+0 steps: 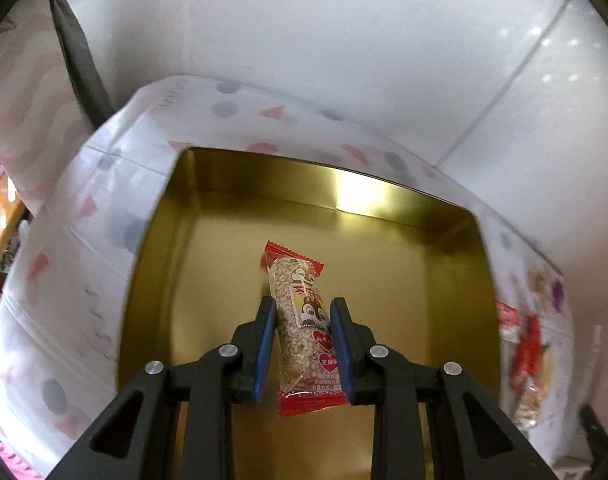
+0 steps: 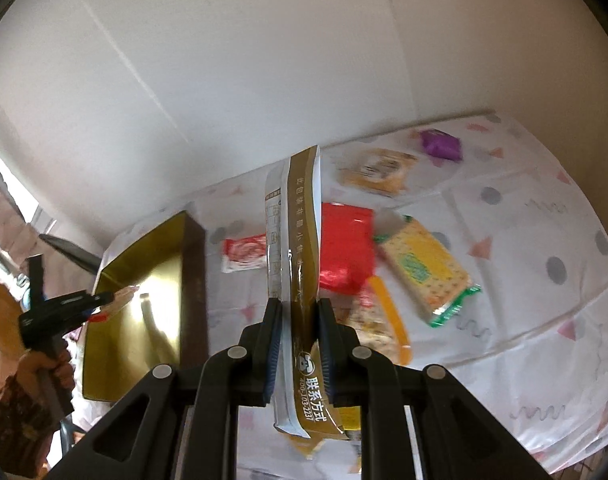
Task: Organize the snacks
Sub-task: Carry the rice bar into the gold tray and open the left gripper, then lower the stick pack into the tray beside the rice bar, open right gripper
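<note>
Here, left gripper clamping sesame bar, seemingly above tin

Printing on the gold-and-white foil sachet partly covered by the right tongs. Clear packet of pale nuts with an orange strip half hidden behind them. Red-and-white packets on the patterned white worktop smeared by blur, contents unreadable.

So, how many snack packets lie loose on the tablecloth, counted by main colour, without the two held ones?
Red packets: 2
Orange packets: 2
Purple packet: 1
Green-yellow packet: 1
Total: 6
</note>
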